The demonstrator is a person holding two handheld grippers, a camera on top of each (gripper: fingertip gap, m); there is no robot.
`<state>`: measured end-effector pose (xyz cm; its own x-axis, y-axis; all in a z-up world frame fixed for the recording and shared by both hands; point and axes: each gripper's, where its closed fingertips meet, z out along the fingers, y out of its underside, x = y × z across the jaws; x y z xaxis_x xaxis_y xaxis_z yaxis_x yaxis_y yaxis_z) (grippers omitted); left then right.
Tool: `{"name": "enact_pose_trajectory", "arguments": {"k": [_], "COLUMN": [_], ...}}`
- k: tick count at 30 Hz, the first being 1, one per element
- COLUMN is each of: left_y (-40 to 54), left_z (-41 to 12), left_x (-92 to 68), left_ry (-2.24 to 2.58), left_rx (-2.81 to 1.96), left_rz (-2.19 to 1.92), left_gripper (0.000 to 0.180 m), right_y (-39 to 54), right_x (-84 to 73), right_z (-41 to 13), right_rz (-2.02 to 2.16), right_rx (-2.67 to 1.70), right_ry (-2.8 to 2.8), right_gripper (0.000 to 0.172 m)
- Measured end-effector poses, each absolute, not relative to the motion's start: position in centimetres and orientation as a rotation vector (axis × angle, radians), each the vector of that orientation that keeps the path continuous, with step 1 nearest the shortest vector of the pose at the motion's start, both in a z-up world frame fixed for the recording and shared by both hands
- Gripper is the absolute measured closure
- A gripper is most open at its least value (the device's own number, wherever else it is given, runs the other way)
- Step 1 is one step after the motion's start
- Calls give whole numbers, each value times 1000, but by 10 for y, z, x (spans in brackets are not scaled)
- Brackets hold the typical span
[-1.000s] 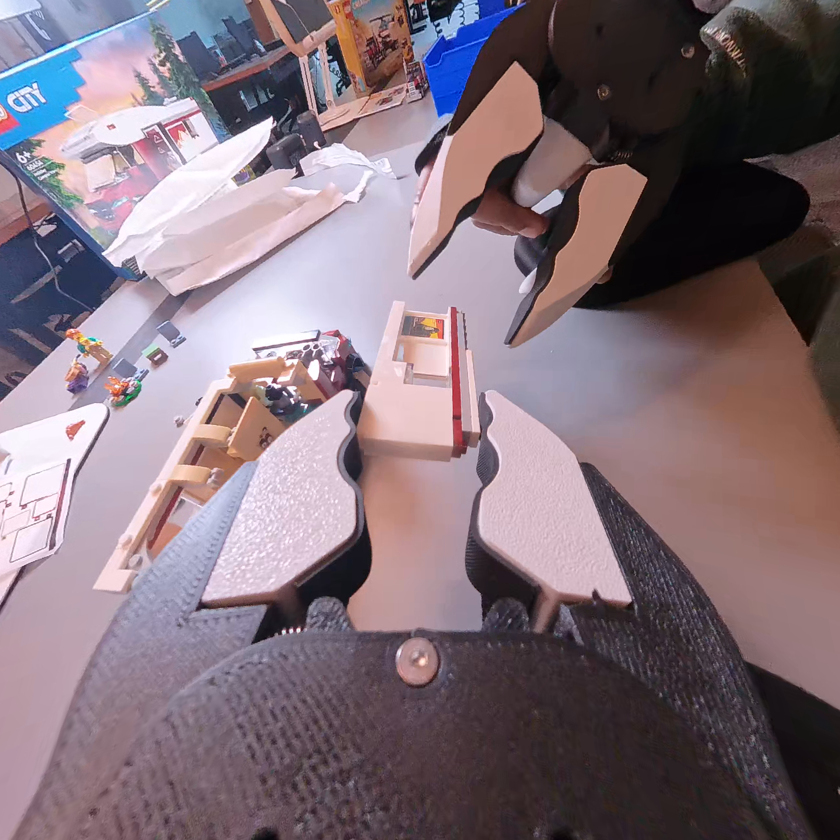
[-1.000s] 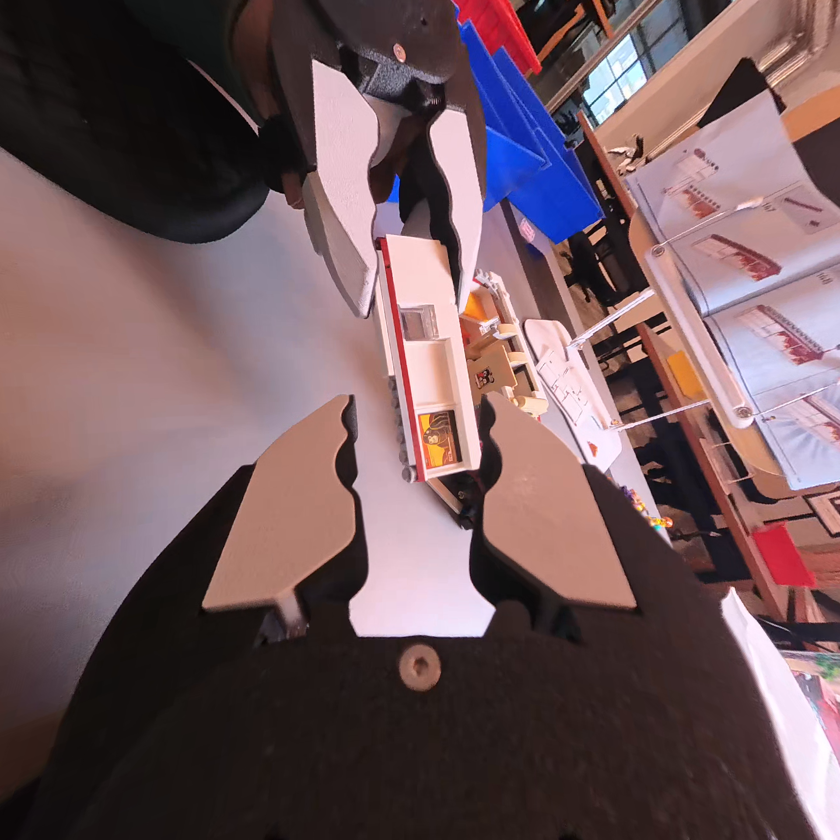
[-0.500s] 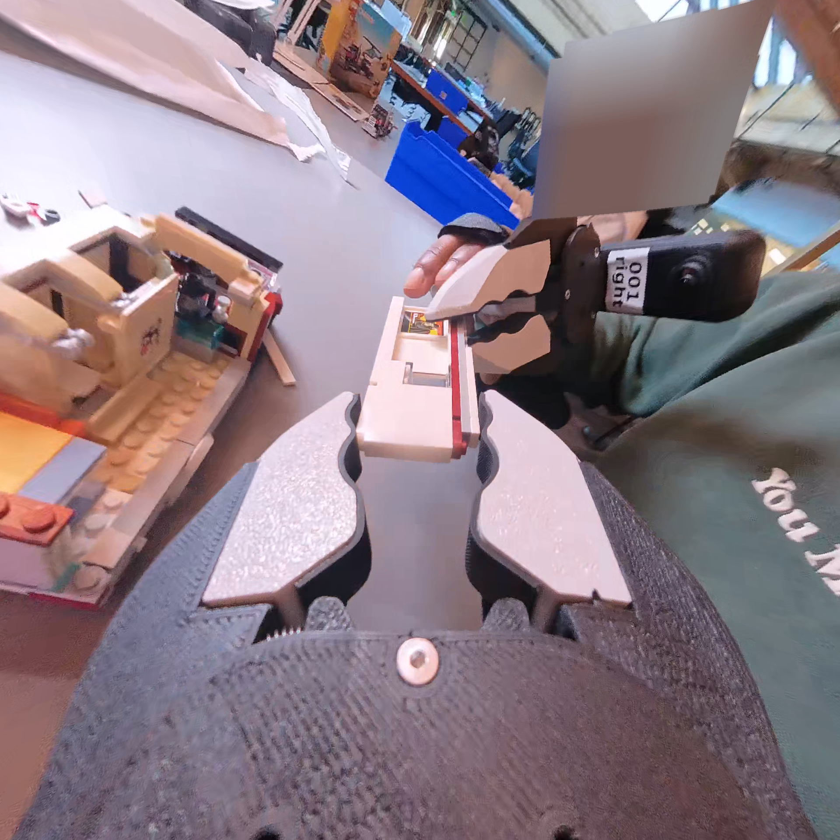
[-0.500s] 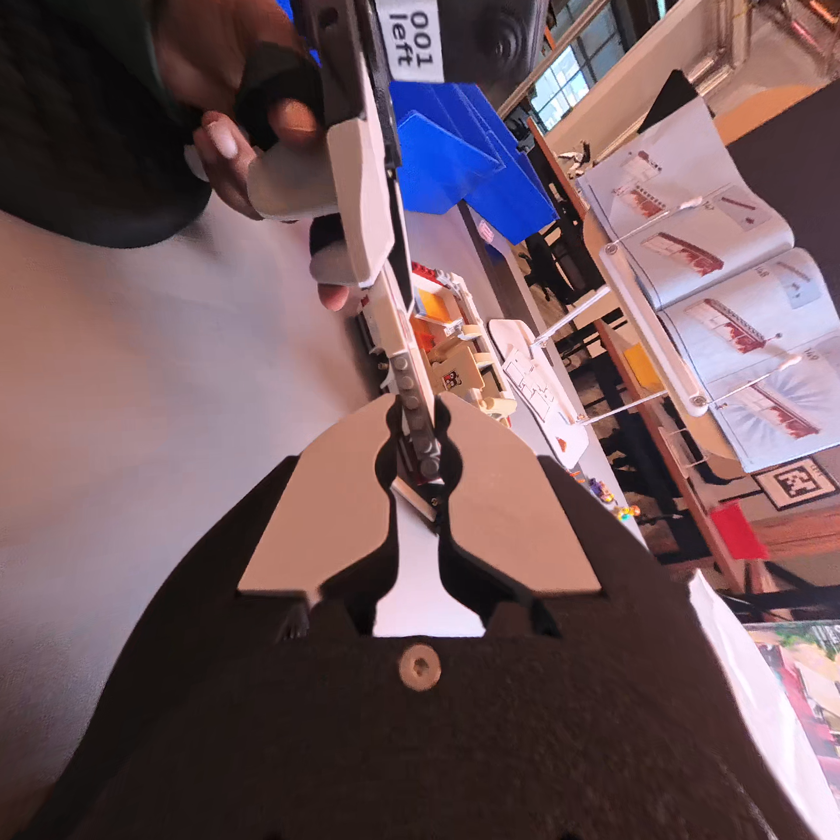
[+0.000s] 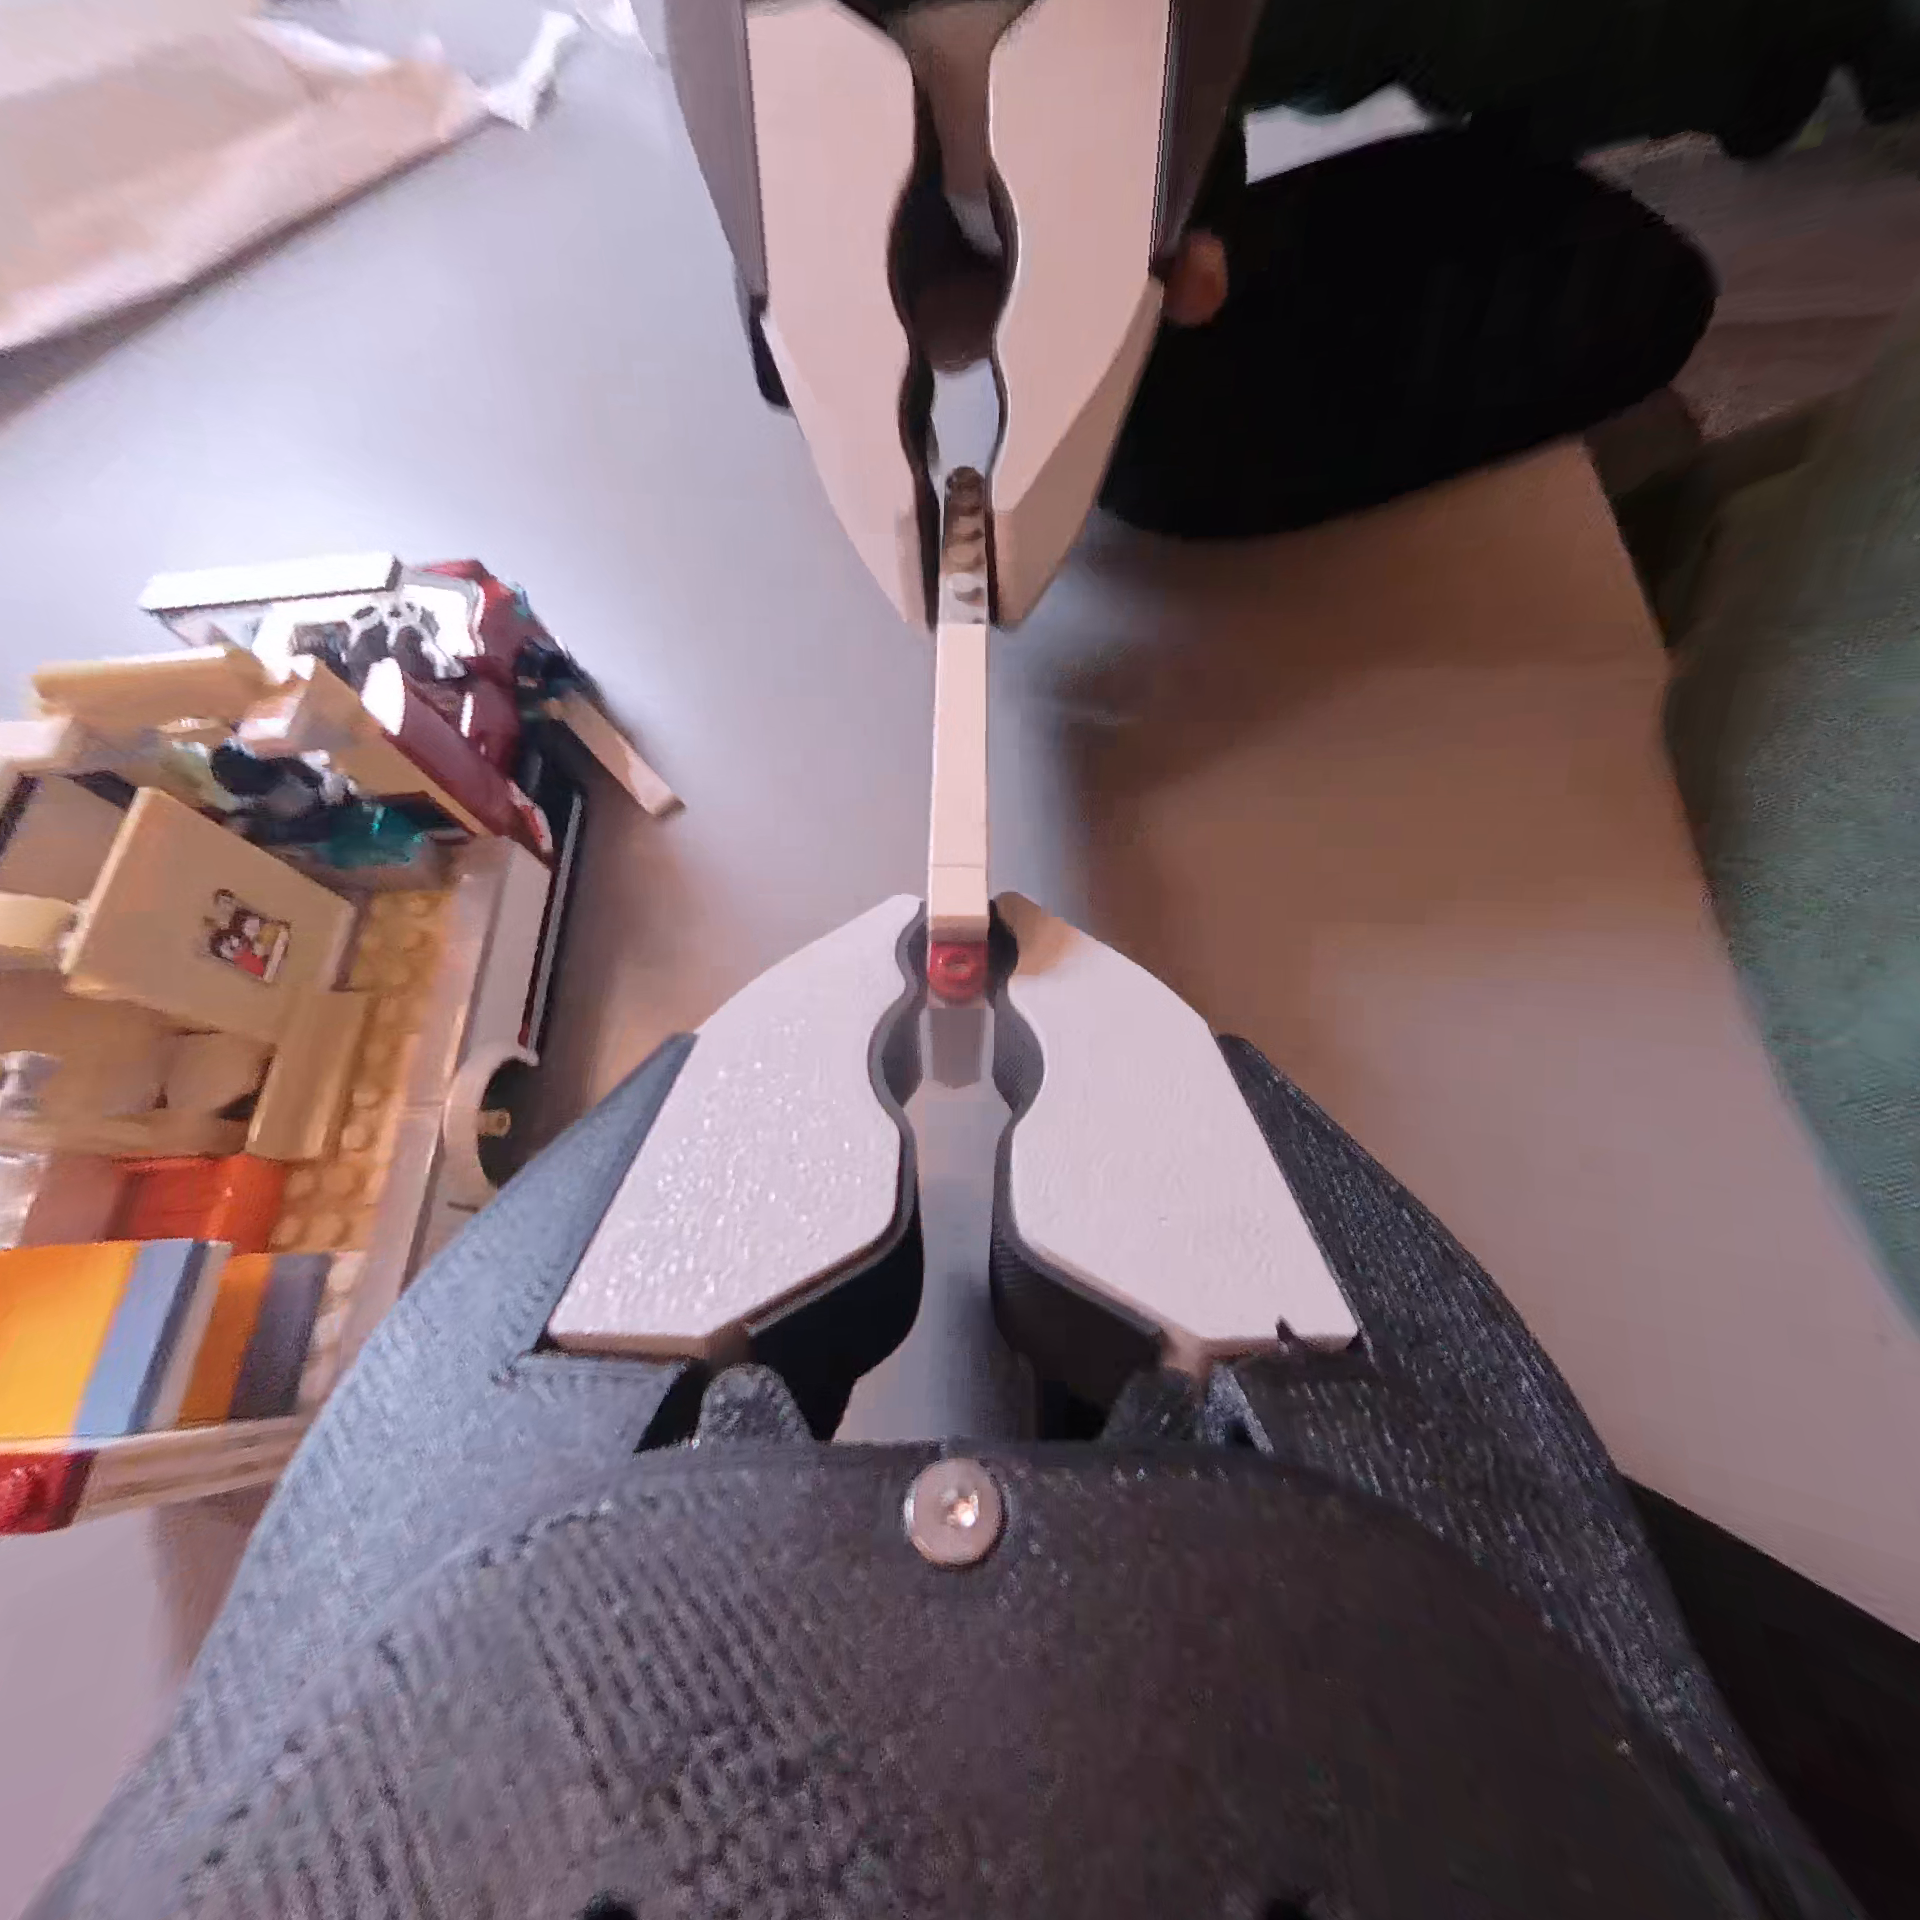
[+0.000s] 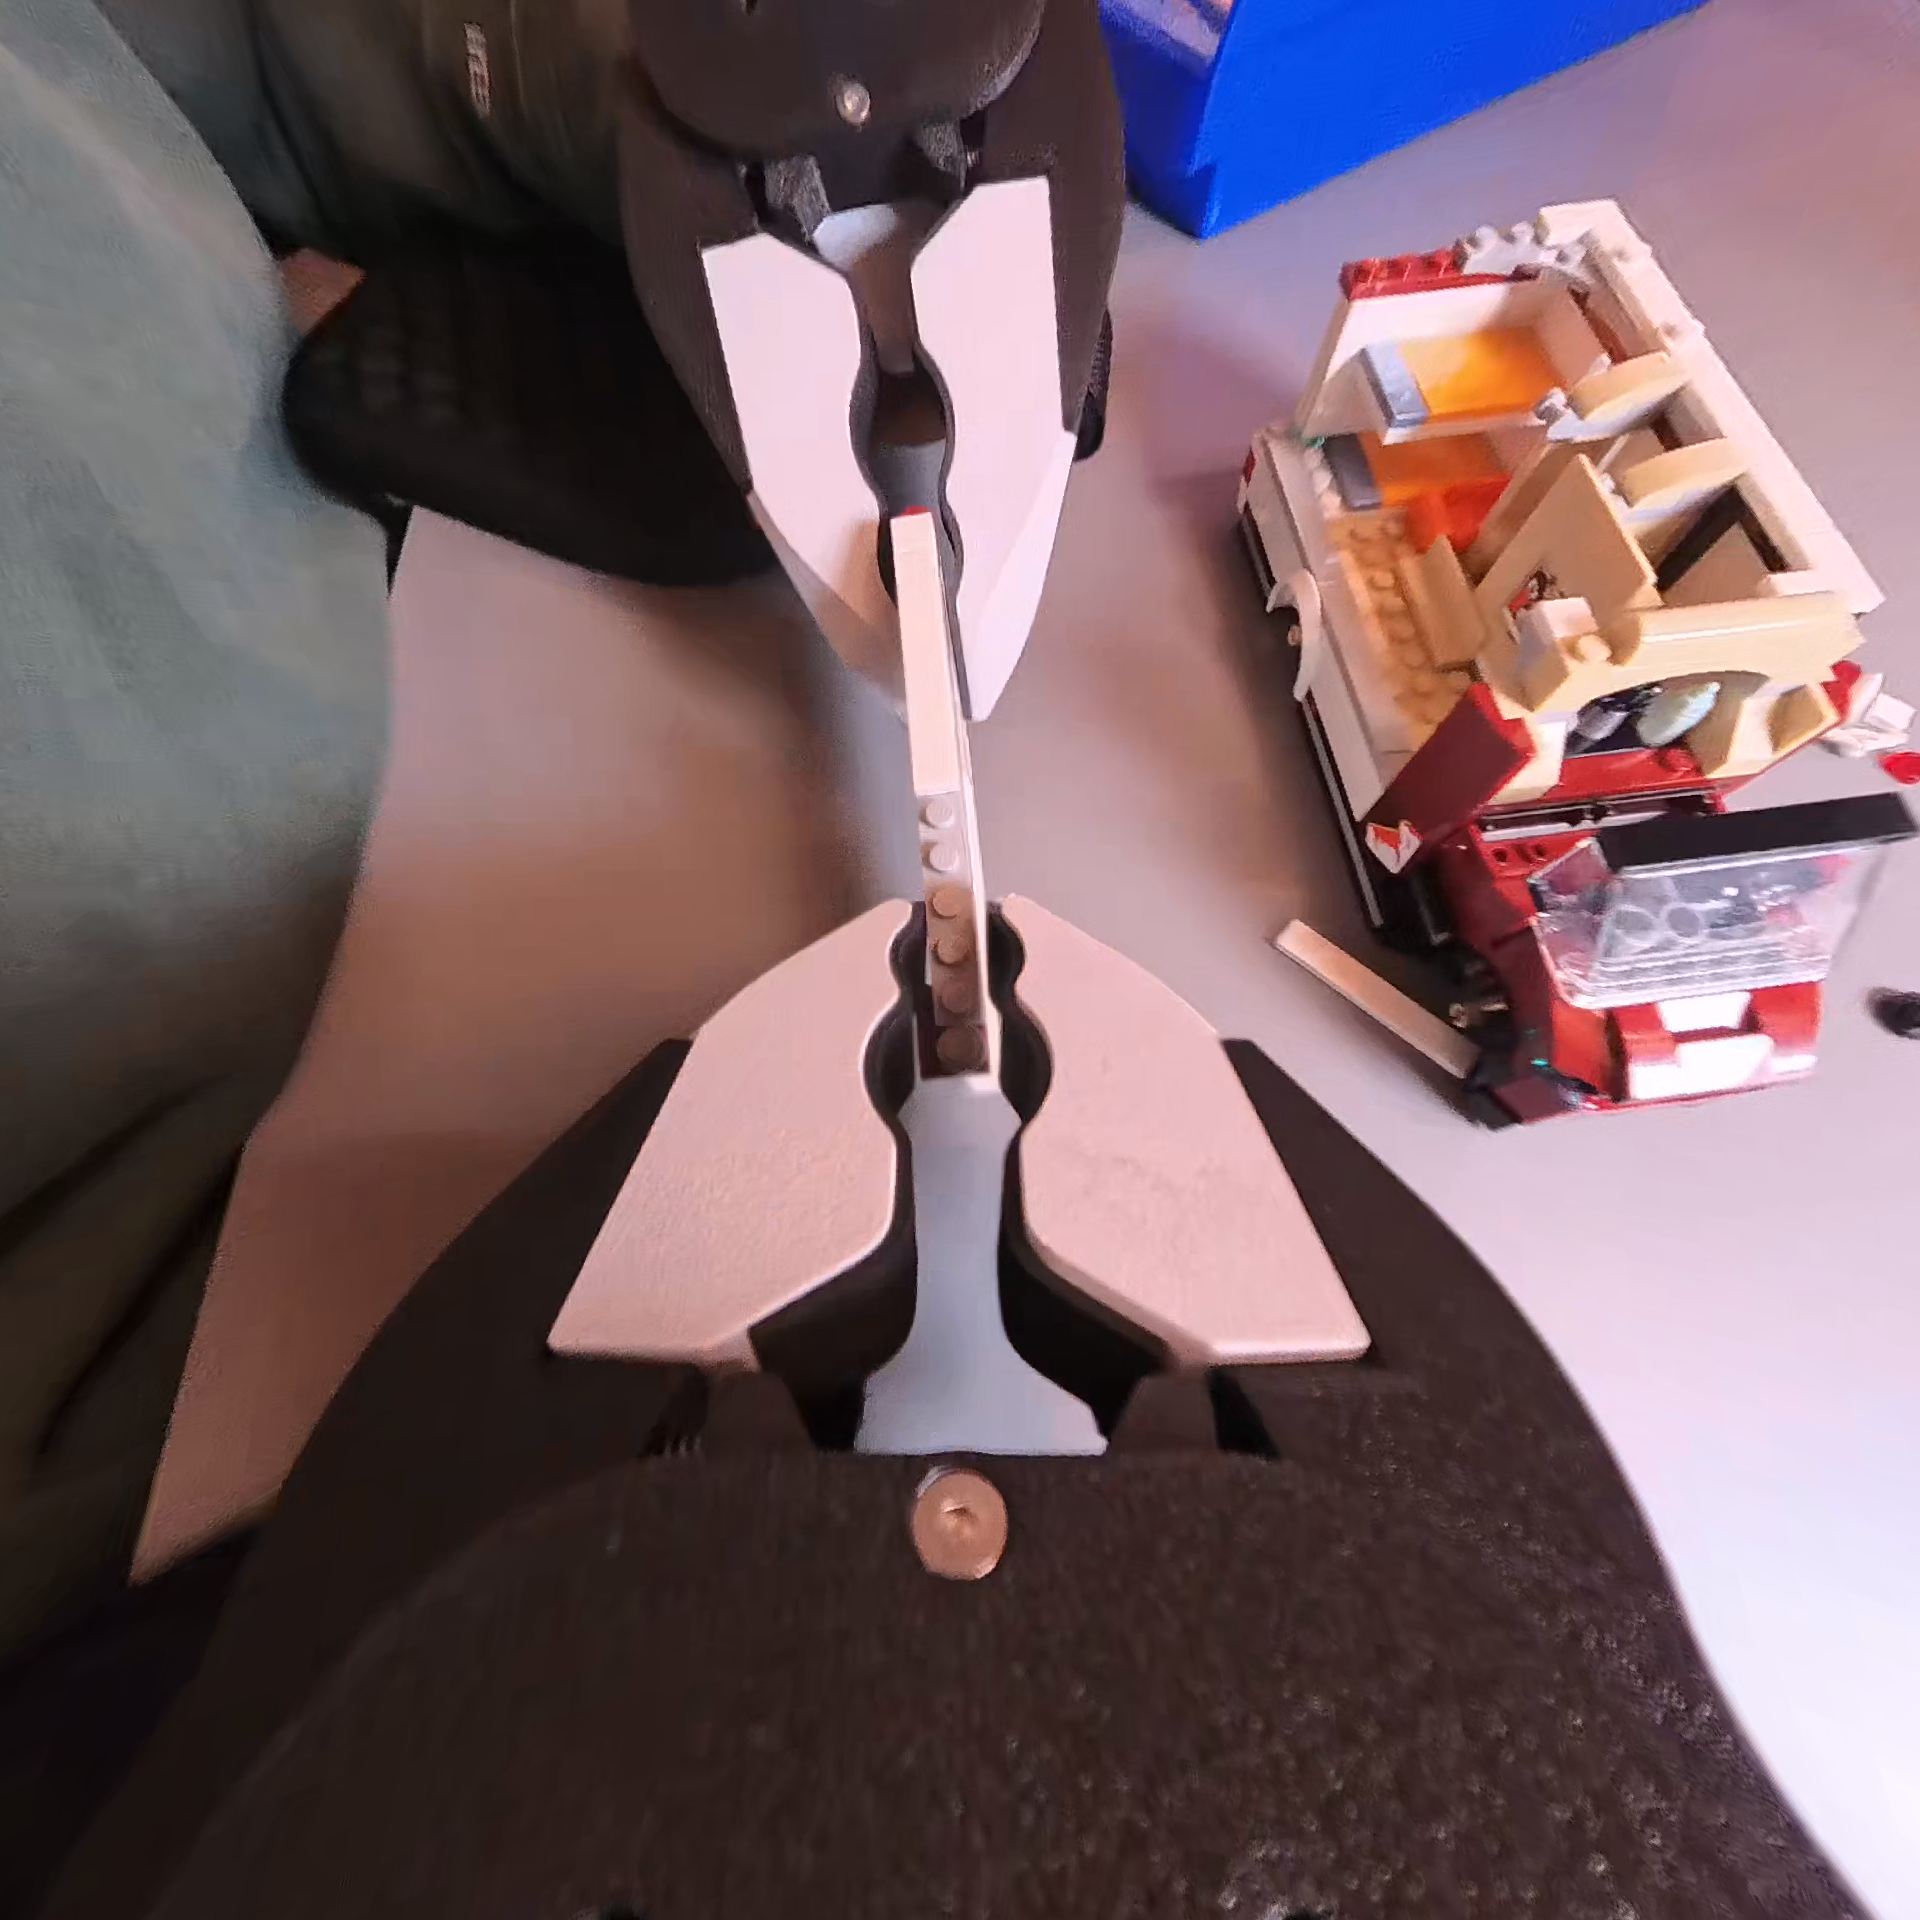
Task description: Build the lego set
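Note:
A flat white brick-built panel (image 5: 958, 758) with a red edge is held edge-on above the grey table (image 5: 520, 416) between both grippers. My left gripper (image 5: 958, 940) is shut on its near end, where a red stud shows. My right gripper (image 5: 958, 582) faces it and is shut on the far end. In the right wrist view the same panel (image 6: 935, 686) runs from my right gripper (image 6: 956, 935), shut on the studded end, to my left gripper (image 6: 925, 623) opposite.
A partly built red, white and tan brick camper model (image 6: 1558, 644) stands on the table; it also shows in the left wrist view (image 5: 260, 935). A loose tan strip (image 6: 1371, 982) lies beside it. A blue bin (image 6: 1351, 94) and white paper bags (image 5: 208, 135) are farther off.
My left gripper has closed on the panel, which my right gripper took hold of half a second ago. The panel has turned from flat to edge-on, and both grippers have swung round.

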<state>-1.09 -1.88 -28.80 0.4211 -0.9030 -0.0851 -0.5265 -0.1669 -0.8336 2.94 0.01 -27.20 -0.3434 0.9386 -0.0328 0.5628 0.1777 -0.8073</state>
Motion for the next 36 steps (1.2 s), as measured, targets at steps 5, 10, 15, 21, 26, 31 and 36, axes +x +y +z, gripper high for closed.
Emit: {"name": "enact_pose_trajectory", "arguments": {"k": [5, 10, 15, 21, 26, 31, 36], "left_y": [-19, -18, -14, -12, -11, -9, -11], "left_z": [-305, -309, -306, -306, -306, -306, -306], "left_x": [-21, -28, -33, -36, -36, -36, -31], "left_ry": [1274, 1290, 1267, 1262, 1256, 1243, 1230], "left_rx": [-1904, -1916, -1909, -1901, -1897, -1900, -1922], "left_rz": [-536, -519, -512, -500, -495, -483, -515], "left_gripper": [172, 171, 167, 170, 172, 172, 172], "right_y": [34, 55, 72, 82, 92, 74, 53], "right_x": [31, 20, 11, 6, 7, 32, 39], "right_z": [-279, -304, -313, -316, -317, -317, -294], "right_rz": [920, 581, 461, 481, 548, 556, 612], "right_rx": [-1445, -1338, -1349, -1415, -1522, -1500, -1464], "right_ry": [-2171, -2427, -2473, -2474, -2461, -2526, -2386], "right_gripper": [138, 129, 129, 128, 155, 165, 165]}}
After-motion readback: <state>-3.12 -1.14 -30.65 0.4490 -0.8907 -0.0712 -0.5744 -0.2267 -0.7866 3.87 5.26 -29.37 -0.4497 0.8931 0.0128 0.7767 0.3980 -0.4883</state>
